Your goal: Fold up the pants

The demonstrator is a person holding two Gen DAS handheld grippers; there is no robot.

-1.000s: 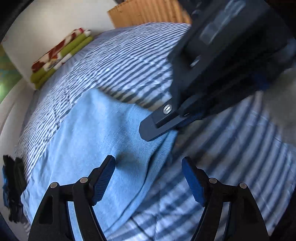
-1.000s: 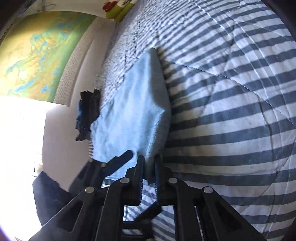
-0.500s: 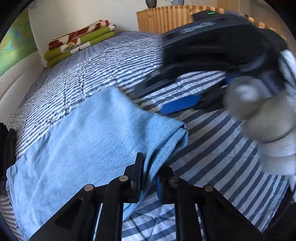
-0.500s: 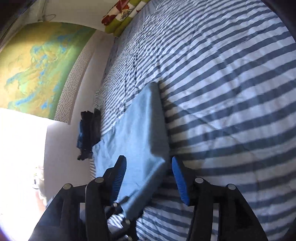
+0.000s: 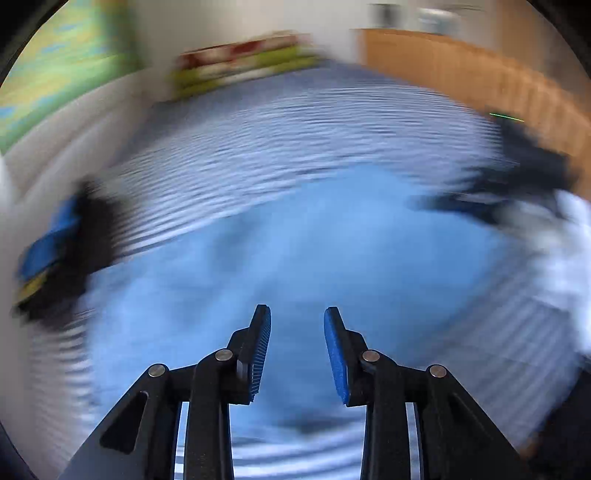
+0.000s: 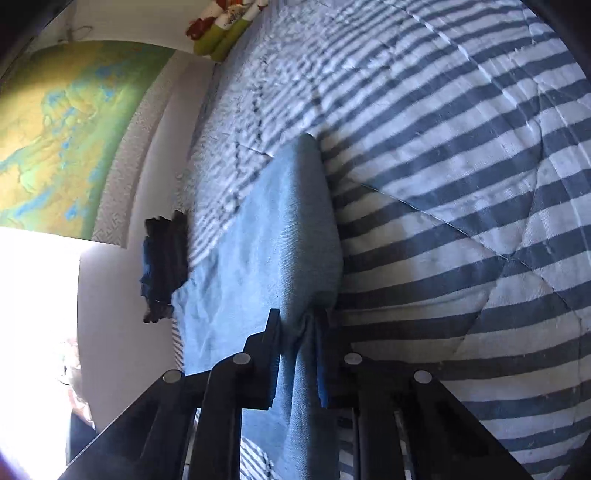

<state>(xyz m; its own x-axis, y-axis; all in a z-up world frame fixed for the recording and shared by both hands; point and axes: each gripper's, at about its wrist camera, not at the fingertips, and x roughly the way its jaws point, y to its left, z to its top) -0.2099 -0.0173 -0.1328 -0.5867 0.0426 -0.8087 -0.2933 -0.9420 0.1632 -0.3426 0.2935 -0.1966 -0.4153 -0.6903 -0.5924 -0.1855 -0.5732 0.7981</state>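
Denim, pale blue: the pants (image 6: 280, 236) lie folded on the striped bedcover (image 6: 461, 184), stretching away ahead of the right gripper (image 6: 297, 354). Its jaws are closing, and a bunched fold of the near end of the cloth stands pinched between the two pads, gathered into a ridge that runs forward from the fingertips. The rest of the garment spreads ahead and to the left of this gripper, its far corner pointing up the bed.

The left wrist view is heavily smeared by motion. There the left gripper (image 5: 297, 347) hangs above the pants (image 5: 295, 240), which fill the space ahead of and below its fingers. Its jaws are opening, the blue pads (image 5: 336, 347) spread with a clear gap and no cloth between them.

A dark pile of clothes (image 6: 162, 266) sits at the bed's edge, left of the pants as the right gripper sees it. Green and red folded bedding (image 6: 221, 29) lies far ahead, by the wall.
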